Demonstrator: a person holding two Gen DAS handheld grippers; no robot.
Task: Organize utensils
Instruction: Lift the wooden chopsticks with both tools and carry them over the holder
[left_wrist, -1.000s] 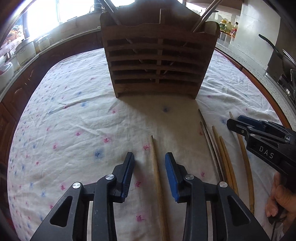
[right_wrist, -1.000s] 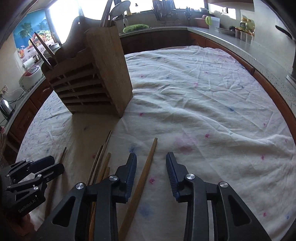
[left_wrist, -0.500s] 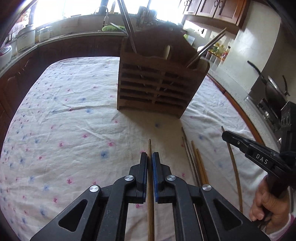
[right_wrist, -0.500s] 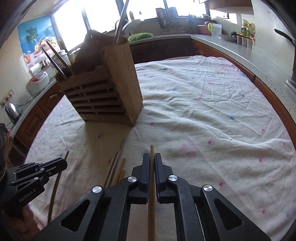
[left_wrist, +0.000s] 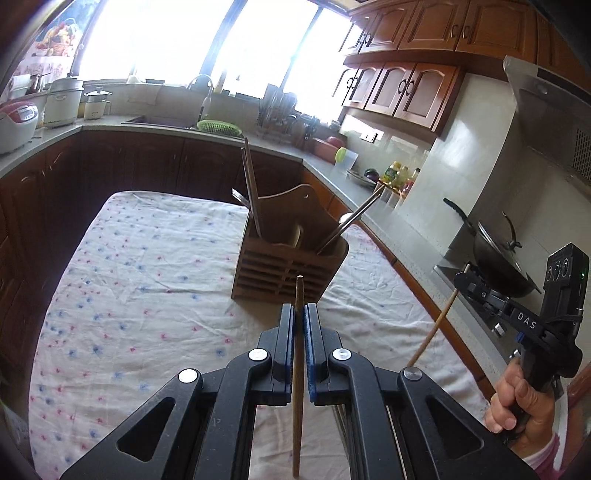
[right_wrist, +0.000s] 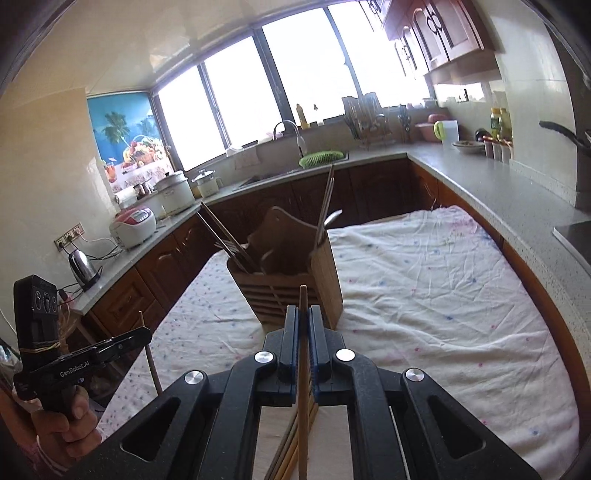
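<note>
A: Chopsticks — left gripper (left_wrist: 299, 317) clamped on one wooden chopstick (left_wrist: 297, 354), right gripper (right_wrist: 303, 320) clamped on another (right_wrist: 303, 369); both sticks clear of the cloth.

B: Carry step. Wooden holder (left_wrist: 290, 266) stands beyond both jaws — next, I'd say, tip each stick into a compartment.

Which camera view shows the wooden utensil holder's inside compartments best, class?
The left wrist view. There the wooden utensil holder is seen from above its slatted front, so the open top and the utensils standing in it show. The right wrist view shows the holder corner-on, with its side panel hiding part of the inside.
</note>
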